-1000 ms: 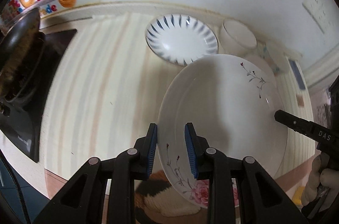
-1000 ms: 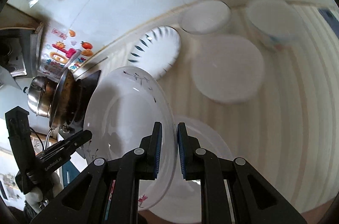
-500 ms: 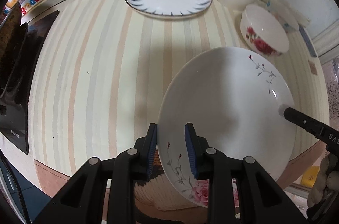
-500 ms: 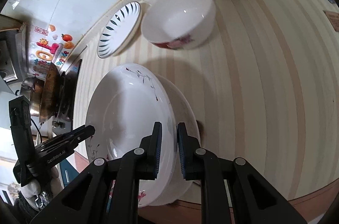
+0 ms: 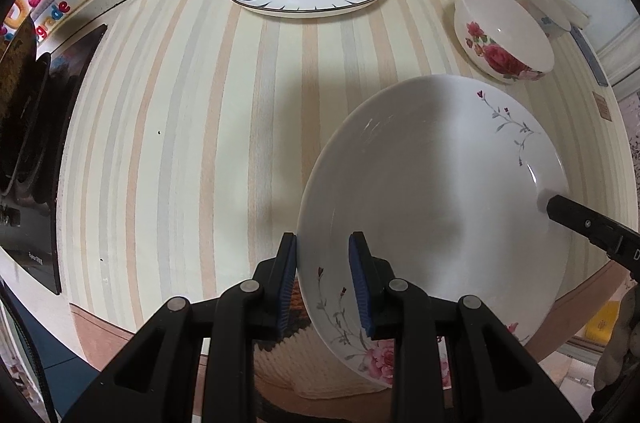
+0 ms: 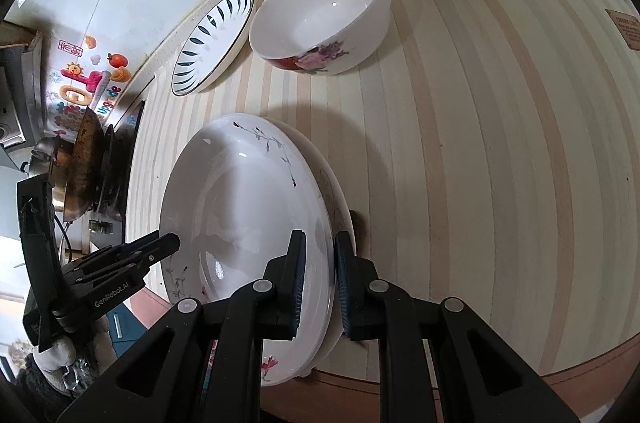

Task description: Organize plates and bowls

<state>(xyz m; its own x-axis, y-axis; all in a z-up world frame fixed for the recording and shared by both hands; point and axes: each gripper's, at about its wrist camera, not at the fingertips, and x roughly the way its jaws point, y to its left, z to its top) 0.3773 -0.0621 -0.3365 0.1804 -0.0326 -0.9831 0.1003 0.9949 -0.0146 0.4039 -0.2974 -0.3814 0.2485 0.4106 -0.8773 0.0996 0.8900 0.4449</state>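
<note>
Both grippers have lowered the floral deep plate (image 5: 432, 191) onto a second plate (image 6: 340, 199) at the counter's (image 5: 180, 143) near edge. Left gripper (image 5: 323, 279) pinches its near rim; right gripper (image 6: 320, 275) clamps the opposite rim, perhaps the lower plate's too. Uneven release could slide the overhanging stack off, or clip the rose bowl (image 5: 504, 43) ahead.
</note>
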